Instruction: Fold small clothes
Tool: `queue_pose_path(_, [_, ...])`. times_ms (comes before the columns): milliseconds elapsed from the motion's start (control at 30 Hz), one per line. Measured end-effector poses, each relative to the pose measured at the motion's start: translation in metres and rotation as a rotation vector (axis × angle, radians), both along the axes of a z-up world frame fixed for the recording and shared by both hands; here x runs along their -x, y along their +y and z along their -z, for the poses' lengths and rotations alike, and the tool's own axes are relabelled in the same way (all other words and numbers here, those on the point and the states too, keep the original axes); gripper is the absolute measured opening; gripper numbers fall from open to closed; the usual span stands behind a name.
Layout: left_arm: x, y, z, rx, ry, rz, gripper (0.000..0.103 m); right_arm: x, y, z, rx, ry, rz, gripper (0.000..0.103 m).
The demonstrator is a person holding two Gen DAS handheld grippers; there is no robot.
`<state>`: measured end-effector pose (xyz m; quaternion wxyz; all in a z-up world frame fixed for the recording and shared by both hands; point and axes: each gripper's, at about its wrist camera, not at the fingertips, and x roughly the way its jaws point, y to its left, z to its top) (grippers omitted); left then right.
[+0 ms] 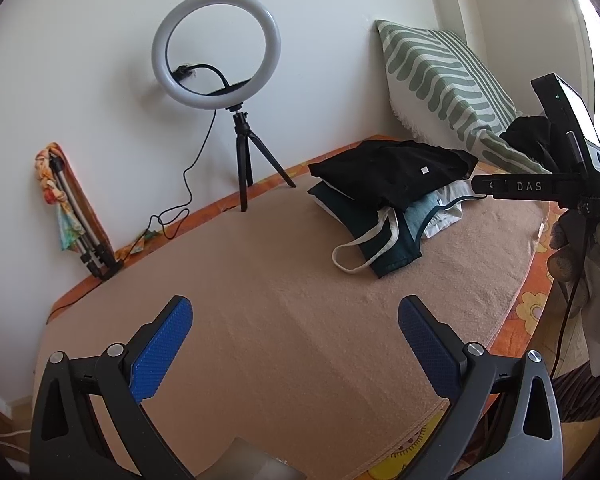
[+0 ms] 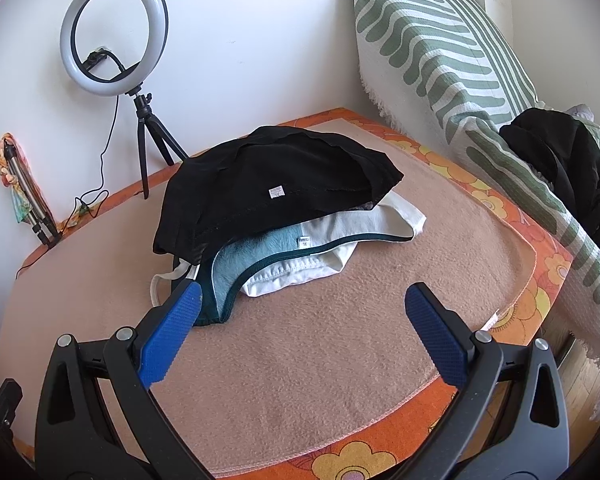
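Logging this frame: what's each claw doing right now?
Left claw: open, holding nothing, over the blanket.
Right claw: open, holding nothing, near the clothes.

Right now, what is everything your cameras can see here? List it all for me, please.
Black garment: one, black, top of the clothes pile.
Teal garment: one, teal, under the black one.
White garment: one, white, in the same pile.
Blanket: one, tan, spread over an orange floral cover.
Ring light: one, white, on a black tripod by the wall.
Pillow: one, green-and-white striped, against the wall.
Folded tripod: one, leaning on the wall.
Black clothing: one heap, beside the pillow.
Left hand-held gripper: open, blue pads.
Right hand-held gripper: open, blue pads.
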<state>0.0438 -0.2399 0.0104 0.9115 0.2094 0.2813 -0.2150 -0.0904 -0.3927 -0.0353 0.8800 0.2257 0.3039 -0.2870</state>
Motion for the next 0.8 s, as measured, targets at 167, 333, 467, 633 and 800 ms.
queue_pose_path(167, [-0.001, 0.001, -0.001, 0.003, 0.0, -0.003, 0.102, -0.001, 0.0, 0.0, 0.002, -0.001, -0.001, 0.103])
queue_pose_path(333, [-0.001, 0.002, -0.001, 0.003, 0.001, -0.002, 0.102, -0.001, 0.002, 0.0, -0.002, -0.001, -0.002, 0.103])
queue_pose_path(467, [-0.002, 0.003, -0.002, 0.002, 0.008, -0.006, 0.102, -0.001, 0.005, 0.0, 0.0, -0.001, -0.003, 0.103])
queue_pose_path(633, [-0.002, 0.006, -0.003, 0.001, 0.009, -0.025, 0.102, -0.004, 0.007, -0.003, -0.015, -0.013, -0.003, 0.103])
queue_pose_path(800, [-0.002, 0.013, -0.006, 0.014, 0.01, -0.031, 0.102, -0.012, 0.017, -0.01, -0.007, -0.027, -0.017, 0.103])
